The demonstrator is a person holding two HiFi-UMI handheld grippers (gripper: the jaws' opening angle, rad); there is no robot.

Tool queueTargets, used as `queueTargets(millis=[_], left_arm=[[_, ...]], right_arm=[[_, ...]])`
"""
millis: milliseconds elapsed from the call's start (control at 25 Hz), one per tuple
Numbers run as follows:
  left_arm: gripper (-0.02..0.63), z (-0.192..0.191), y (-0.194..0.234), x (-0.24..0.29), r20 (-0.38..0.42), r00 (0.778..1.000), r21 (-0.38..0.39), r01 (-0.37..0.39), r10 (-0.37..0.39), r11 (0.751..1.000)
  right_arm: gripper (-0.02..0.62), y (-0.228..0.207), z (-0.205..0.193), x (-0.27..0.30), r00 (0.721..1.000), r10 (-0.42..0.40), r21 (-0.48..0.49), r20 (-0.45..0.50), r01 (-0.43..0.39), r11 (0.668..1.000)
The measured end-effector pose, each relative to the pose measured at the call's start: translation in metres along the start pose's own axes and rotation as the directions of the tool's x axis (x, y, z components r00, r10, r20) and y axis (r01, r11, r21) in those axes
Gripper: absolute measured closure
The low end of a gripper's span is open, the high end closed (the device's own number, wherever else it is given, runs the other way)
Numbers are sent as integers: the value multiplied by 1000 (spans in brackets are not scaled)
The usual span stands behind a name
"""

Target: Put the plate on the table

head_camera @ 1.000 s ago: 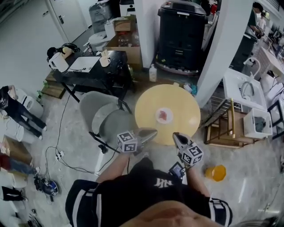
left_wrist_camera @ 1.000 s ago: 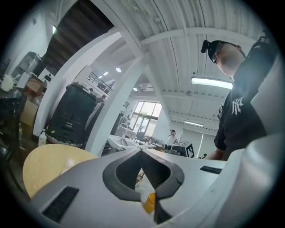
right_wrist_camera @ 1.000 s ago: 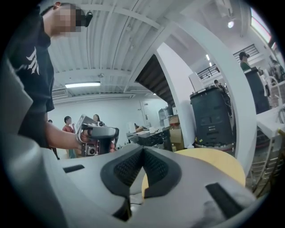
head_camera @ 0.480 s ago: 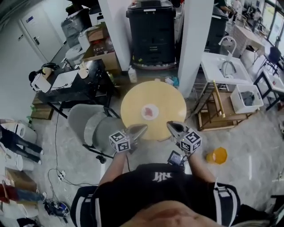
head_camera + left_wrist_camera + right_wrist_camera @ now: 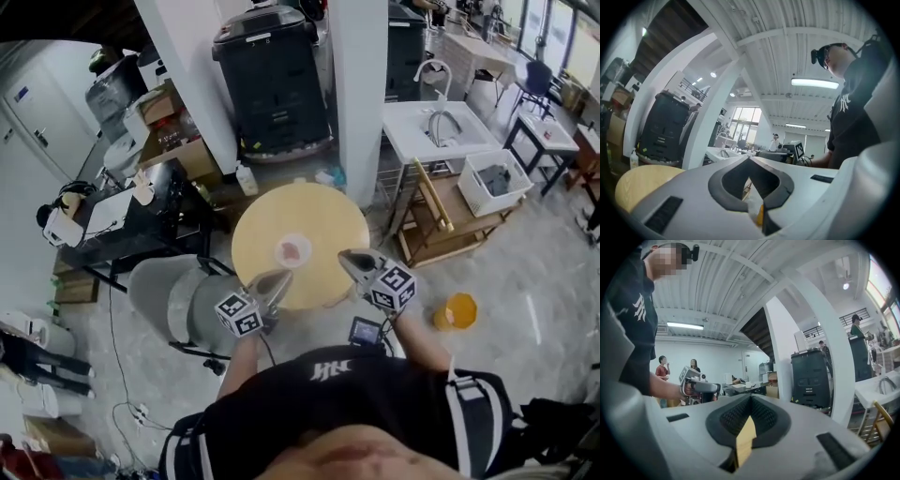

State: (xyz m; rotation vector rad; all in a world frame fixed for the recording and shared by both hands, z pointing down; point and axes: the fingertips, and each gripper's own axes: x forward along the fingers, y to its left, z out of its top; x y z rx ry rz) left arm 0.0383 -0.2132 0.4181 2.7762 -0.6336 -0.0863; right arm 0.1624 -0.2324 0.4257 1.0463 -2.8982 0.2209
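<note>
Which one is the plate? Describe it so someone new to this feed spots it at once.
Find the white pillar in the middle of the head view. Just in front of it stands a round yellow table. The plate lies near the table's middle: small, round and white with a pinkish patch at its centre, and the only thing on that tabletop.

The round worktop looks like pale wood, smooth and matt. The plate on it looks smooth. The floor around the worktop is glossy marbled stone. The right gripper is matt grey plastic, its jaws lined with dark nubbed rubber.
</note>
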Motion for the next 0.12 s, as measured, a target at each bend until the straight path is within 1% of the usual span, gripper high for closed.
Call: queueTargets(millis=[120], left_arm=[[604,-9,14,-13,-15,999,70,-48,49,996]], right_arm=[[594,2,1,10,999,34,-32,-5,-34,999]])
